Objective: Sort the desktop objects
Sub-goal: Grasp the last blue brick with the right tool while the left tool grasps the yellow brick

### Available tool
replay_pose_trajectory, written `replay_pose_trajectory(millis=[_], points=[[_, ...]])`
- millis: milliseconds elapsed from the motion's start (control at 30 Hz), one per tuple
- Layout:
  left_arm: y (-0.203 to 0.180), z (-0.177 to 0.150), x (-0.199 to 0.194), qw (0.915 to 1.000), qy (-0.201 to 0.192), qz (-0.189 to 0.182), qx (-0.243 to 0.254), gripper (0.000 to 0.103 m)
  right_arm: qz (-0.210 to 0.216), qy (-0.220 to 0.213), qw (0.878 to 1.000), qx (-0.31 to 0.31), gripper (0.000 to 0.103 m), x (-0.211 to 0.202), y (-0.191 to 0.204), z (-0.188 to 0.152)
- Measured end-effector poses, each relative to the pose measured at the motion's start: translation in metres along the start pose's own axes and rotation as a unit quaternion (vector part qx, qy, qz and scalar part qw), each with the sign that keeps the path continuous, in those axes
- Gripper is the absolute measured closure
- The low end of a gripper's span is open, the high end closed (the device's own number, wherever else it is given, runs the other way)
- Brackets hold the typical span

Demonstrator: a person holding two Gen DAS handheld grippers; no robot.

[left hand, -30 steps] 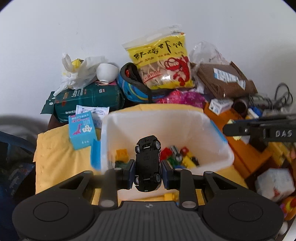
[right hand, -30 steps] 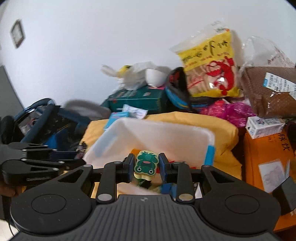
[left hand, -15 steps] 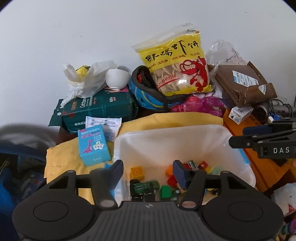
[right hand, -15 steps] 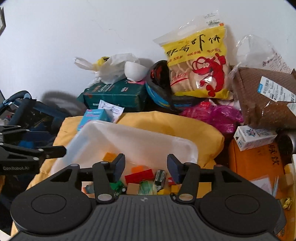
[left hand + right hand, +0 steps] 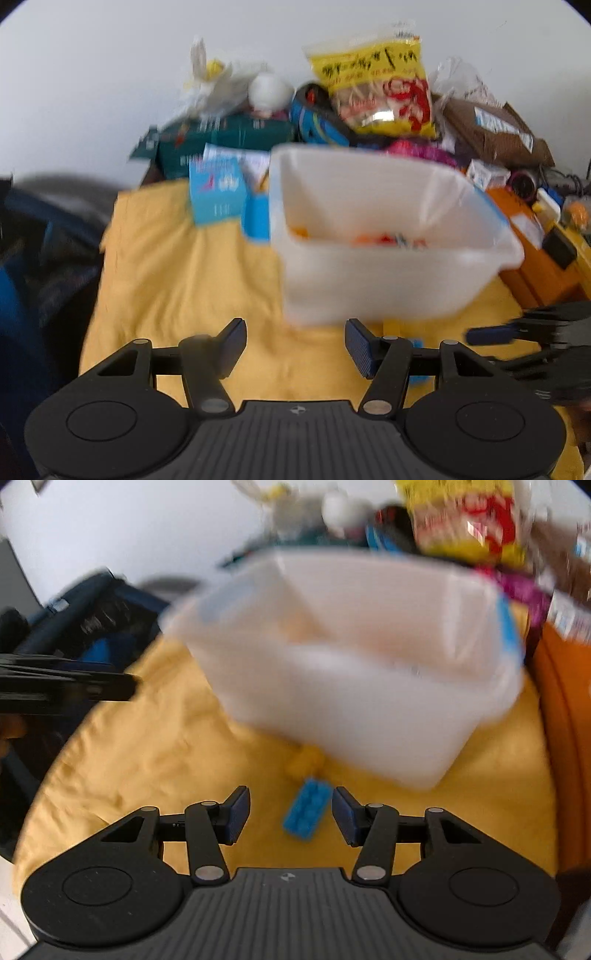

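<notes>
Both grippers empty, fingers spread wide: right gripper (image 5: 291, 814) hangs over a blue brick (image 5: 307, 808) lying flat on the yellow cloth (image 5: 147, 760), just in front of the white bin (image 5: 354, 686); left gripper (image 5: 295, 345) hangs over bare cloth. Brick judged light, rigid, smooth-sided and not fragile. Best hold probably across its long side walls, since the studded top would seat poorly against the pads.
</notes>
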State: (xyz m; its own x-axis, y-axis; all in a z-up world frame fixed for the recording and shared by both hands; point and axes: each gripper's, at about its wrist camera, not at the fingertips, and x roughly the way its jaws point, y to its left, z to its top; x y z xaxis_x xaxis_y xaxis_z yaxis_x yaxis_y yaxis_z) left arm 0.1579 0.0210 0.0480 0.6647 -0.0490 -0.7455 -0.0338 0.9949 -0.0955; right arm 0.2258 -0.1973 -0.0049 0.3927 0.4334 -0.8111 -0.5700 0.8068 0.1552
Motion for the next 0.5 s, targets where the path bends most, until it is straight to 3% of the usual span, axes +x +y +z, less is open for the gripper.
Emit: replay_pose_trajectory(millis=[133, 167, 200, 233, 300, 500], points=[[-0.001, -0.023, -0.002, 0.9999, 0.013, -0.004, 0.007, 0.04, -0.01, 0.023, 0.999, 0.026, 0.053, 0.036, 0.002, -0.003], [-0.001, -0.027, -0.003, 0.9999, 0.014, -0.005, 0.007, 0.04, -0.008, 0.026, 0.999, 0.026, 0.056, 0.043, 0.003, -0.003], [-0.001, -0.029, -0.003, 0.9998, 0.015, -0.006, 0.007, 0.04, -0.009, 0.029, 0.999, 0.025, 0.067, 0.047, 0.003, -0.005], [-0.002, -0.031, -0.003, 0.9998, 0.016, -0.007, 0.006, 0.04, -0.009, 0.02, 0.999, 0.026, 0.069, 0.046, 0.002, -0.005], [-0.006, -0.033, -0.001, 0.9998, 0.018, -0.011, 0.006, 0.04, -0.004, 0.015, 0.999, 0.029, 0.071, 0.044, 0.001, -0.005], [-0.044, -0.028, 0.027, 0.9984, 0.02, -0.041, 0.033, 0.04, 0.0, -0.026, 1.0, 0.017, 0.074, -0.015, -0.026, -0.028]])
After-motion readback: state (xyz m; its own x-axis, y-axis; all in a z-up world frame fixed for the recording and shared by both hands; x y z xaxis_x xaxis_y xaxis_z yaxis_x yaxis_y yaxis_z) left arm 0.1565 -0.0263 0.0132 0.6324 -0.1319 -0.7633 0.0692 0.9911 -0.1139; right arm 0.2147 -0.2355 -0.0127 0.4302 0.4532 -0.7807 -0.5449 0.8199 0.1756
